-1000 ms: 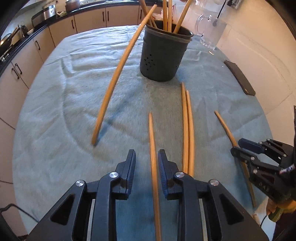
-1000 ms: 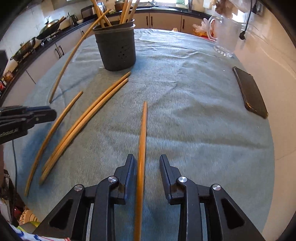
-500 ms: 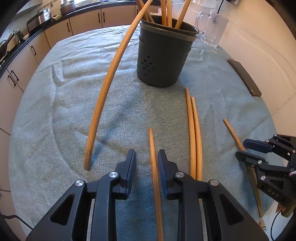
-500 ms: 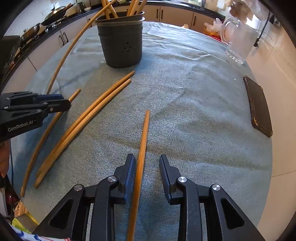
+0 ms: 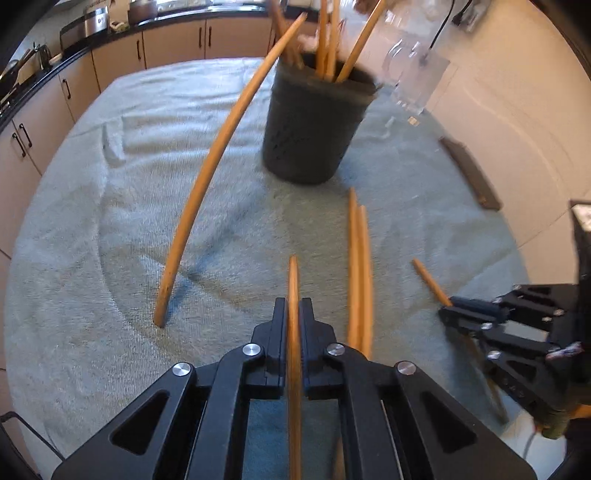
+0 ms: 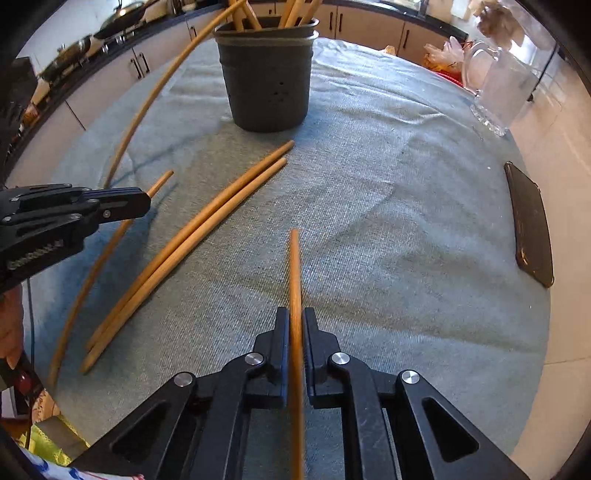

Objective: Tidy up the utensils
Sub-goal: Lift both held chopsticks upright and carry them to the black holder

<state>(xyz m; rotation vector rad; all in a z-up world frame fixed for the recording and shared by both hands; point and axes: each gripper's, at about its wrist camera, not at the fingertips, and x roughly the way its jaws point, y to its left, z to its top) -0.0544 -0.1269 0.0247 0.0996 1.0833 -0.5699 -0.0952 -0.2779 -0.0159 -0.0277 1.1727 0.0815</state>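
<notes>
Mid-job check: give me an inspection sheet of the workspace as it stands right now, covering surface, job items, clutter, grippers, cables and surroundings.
Surface: grey-green cloth over the table, wrinkled in places.
Job's things: dark utensil holder upright, several wooden sticks standing in it; one long stick leans from the cloth up towards its rim; a pair of sticks lies side by side on the cloth.
Clutter: black phone lying flat; glass pitcher near the wall.
Grippers: left gripper closed on a stick; right gripper closed on another stick.
Cables: black cord hanging by the wall.
Surroundings: kitchen cabinets, pans on the counter.
</notes>
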